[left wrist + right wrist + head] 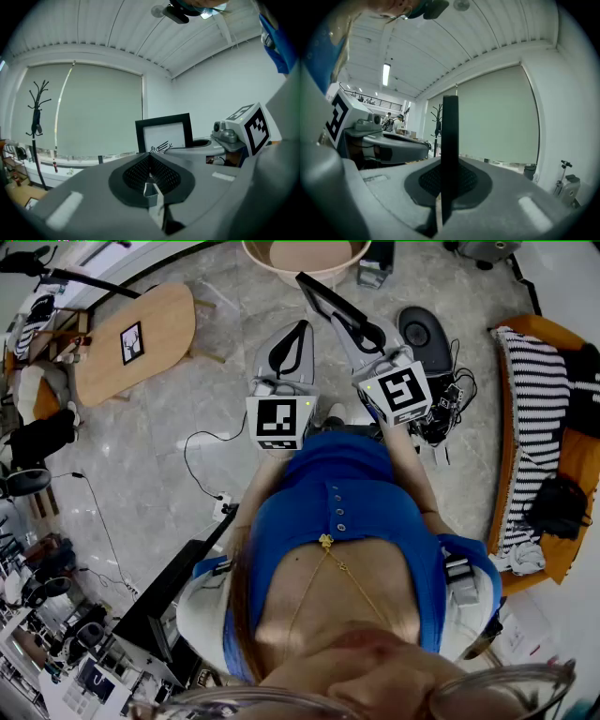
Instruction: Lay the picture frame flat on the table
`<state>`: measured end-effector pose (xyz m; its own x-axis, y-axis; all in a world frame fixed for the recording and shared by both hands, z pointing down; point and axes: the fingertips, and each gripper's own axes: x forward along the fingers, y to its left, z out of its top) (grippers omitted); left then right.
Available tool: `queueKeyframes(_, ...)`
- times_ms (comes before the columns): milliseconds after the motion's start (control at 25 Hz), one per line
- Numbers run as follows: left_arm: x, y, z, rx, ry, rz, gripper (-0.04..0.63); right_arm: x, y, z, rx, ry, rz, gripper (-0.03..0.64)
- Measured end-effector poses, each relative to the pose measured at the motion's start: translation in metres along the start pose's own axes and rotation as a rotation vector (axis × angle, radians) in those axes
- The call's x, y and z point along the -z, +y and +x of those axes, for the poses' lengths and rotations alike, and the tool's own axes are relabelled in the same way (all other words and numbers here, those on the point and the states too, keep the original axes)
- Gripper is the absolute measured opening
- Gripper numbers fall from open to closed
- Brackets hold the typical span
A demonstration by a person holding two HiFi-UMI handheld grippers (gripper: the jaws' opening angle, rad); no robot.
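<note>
Right gripper [446,165] clamps picture frame [450,122]

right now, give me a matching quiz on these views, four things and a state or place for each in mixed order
Things:
1 left gripper
2 right gripper
3 frame
4 coat rack

States or places:
a upright, gripped by its edge
b shut on the frame
c shut, nothing in it
d standing by the blind

Pairs: 1c, 2b, 3a, 4d
</note>
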<state>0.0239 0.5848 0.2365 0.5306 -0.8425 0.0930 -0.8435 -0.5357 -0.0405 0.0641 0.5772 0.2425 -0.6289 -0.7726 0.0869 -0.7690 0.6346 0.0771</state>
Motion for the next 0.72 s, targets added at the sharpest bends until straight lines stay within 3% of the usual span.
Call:
queueKeyframes(320, 0.000, -0.005, 0.004, 0.008, 0.000, -0.013, 0.000, 0.003, -0.010, -0.002, -0.005, -0.010, 0.062, 0.005)
queueKeyframes(720, 0.007, 0.045, 0.024, 0.002, -0.003, -0.047, 0.000, 0.005, -0.015, 0.047, -0.026, 0.004, 0.090, 0.005)
